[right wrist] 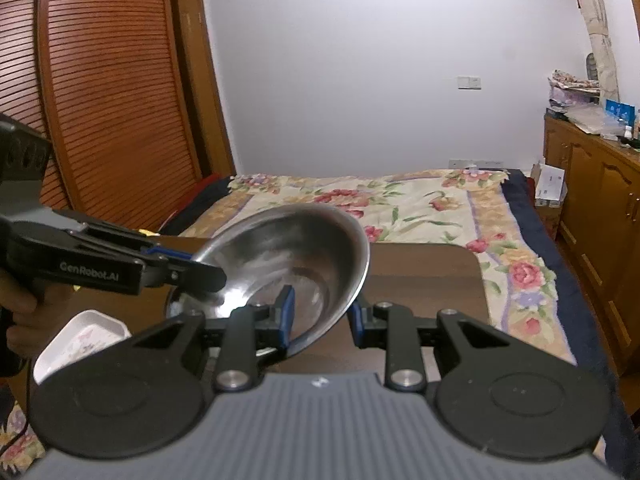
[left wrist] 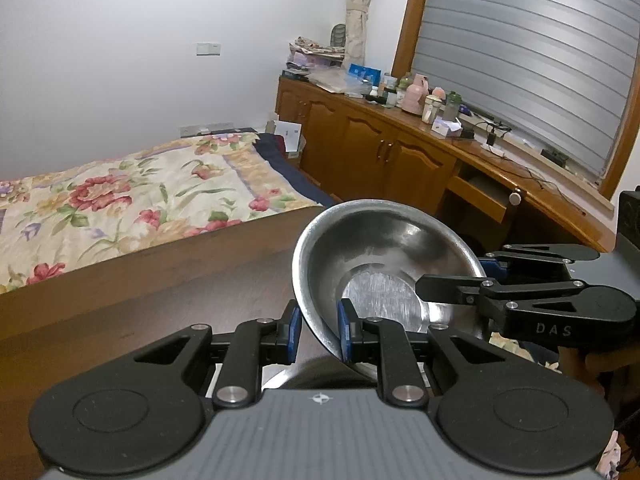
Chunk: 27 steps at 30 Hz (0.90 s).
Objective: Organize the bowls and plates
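Both our left gripper (left wrist: 318, 334) and right gripper (right wrist: 322, 316) pinch the tilted steel bowl (left wrist: 384, 268) above the tabletop (left wrist: 160, 300); next, probably, we hand it over or set it down.

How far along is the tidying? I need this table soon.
Nothing looks put away yet. In hand: the steel bowl, lifted and tilted, with the left gripper and right gripper each around its rim. Still left: the white dish on the table.
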Tool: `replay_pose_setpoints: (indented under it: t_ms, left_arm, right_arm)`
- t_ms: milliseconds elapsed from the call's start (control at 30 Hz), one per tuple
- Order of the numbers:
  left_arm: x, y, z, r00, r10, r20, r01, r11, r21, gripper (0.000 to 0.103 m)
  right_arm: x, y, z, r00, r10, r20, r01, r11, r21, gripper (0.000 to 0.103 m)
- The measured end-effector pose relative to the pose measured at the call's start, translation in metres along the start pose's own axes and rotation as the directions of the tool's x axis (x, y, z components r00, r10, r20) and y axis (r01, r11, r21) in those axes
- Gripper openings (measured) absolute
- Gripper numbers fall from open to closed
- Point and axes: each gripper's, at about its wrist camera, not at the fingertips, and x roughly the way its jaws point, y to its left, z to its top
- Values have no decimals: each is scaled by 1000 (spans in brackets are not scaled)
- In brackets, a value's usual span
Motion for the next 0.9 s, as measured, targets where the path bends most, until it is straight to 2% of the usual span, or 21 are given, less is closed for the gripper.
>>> replay_pose_setpoints:
  t_ms: [533, 767, 900]
  left_arm:
    - [-44, -18, -52, 998, 53, 41, -54, 999, 8, 21]
    - [-51, -17, -78, 996, 71, 47, -69, 997, -37, 21]
    - [-52, -17, -92, 993, 104, 60, -100, 993, -64, 21]
  right_arm:
    - [-15, 32, -25, 998, 64, -18, -63, 998, 24, 30]
    - [-12, 41, -42, 995, 84, -59, -83, 996, 27, 30]
    - [-11, 48, -51, 993, 102, -65, -100, 994, 33, 30]
